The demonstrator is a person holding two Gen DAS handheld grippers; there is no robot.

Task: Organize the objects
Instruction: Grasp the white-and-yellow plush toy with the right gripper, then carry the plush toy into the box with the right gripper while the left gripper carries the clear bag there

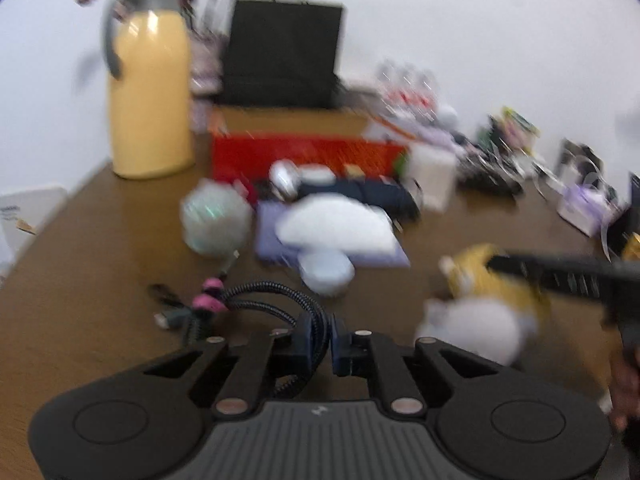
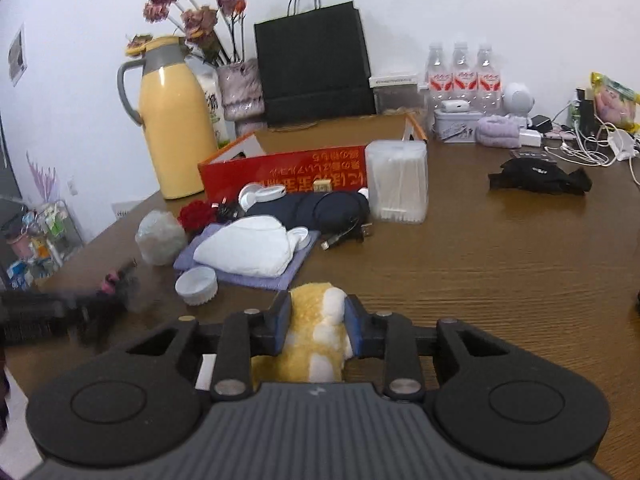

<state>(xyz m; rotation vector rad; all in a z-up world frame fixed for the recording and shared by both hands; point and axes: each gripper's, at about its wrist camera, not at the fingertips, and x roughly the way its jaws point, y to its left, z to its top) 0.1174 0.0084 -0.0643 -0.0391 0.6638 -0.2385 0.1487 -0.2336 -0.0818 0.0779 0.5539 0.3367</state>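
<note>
Nearest the left wrist camera, the left claw (image 1: 320, 340) is clamped on a black braided cable (image 1: 260, 292), whose loop runs forward over the tabletop (image 1: 100, 248) to a pink tie (image 1: 208, 298) and loose plug ends. Close under the right wrist camera, the right claw (image 2: 318, 328) is pressed onto both sides of a yellow-and-white plush toy (image 2: 316, 320), which lies at the near edge just short of a white round lid (image 2: 196, 285) and a folded white cloth (image 2: 248, 250) on a purple towel (image 2: 288, 276).

With both grips made, the step in hand looks like carrying each item off to its place. To do it well, lift the cable high enough that its dangling ends clear the lid and the clutter, and raise the toy straight up before swinging, since soft plush can slip from a shallow pinch. Keep the two hands apart so cable and toy do not tangle.
</note>
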